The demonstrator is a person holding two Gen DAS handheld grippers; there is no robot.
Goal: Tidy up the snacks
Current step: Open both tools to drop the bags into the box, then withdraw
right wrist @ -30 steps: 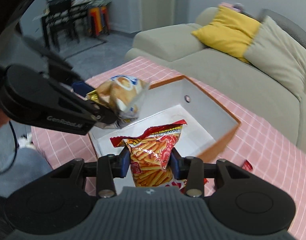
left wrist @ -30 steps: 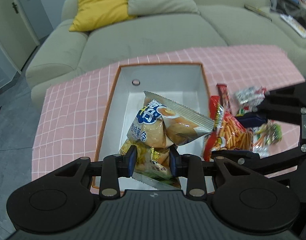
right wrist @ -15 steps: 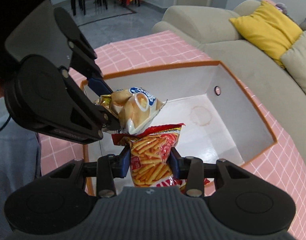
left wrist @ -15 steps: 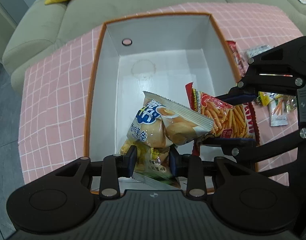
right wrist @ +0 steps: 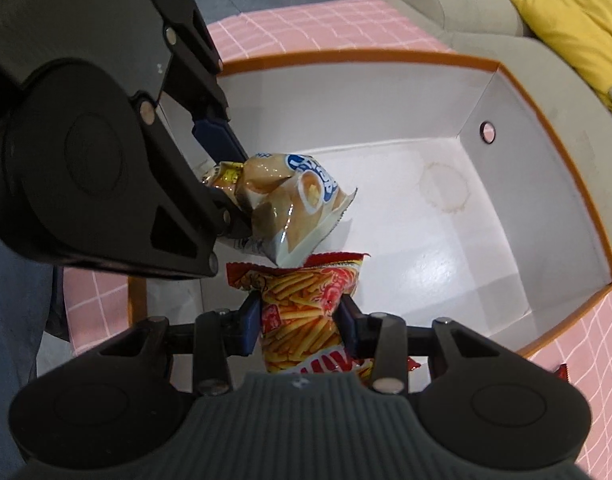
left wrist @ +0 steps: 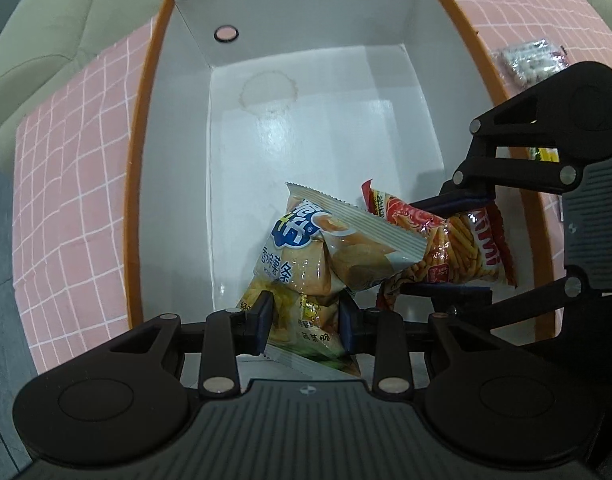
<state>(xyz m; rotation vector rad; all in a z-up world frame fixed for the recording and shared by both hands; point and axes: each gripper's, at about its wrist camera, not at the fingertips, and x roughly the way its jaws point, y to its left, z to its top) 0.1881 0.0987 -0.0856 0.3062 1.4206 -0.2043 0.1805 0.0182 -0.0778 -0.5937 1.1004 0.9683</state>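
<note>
**Snack bags going into the box, one in each gripper**

Snack bags first: my left gripper is clamped on the pale potato-snack bag, jaws pinching its lower end, the rest of the bag puffed out ahead of the fingers. My right gripper is clamped on the red bag of fry sticks, same pinch across the body. Both bags hang inside the white box with the orange rim, above its bare floor, and their top corners overlap, apparently touching.

These look light, air-filled and crinkly, with a glossy, slippery film. I reckon a hold across the flat crimped seam or the narrow waist is safest; squeeze hard and the contents will crumble.

Outward: a ring-shaped stain marks the box floor and a round hole pierces the far wall. More packets lie on the pink checked tablecloth, and a beige sofa with a yellow cushion sits beyond.
</note>
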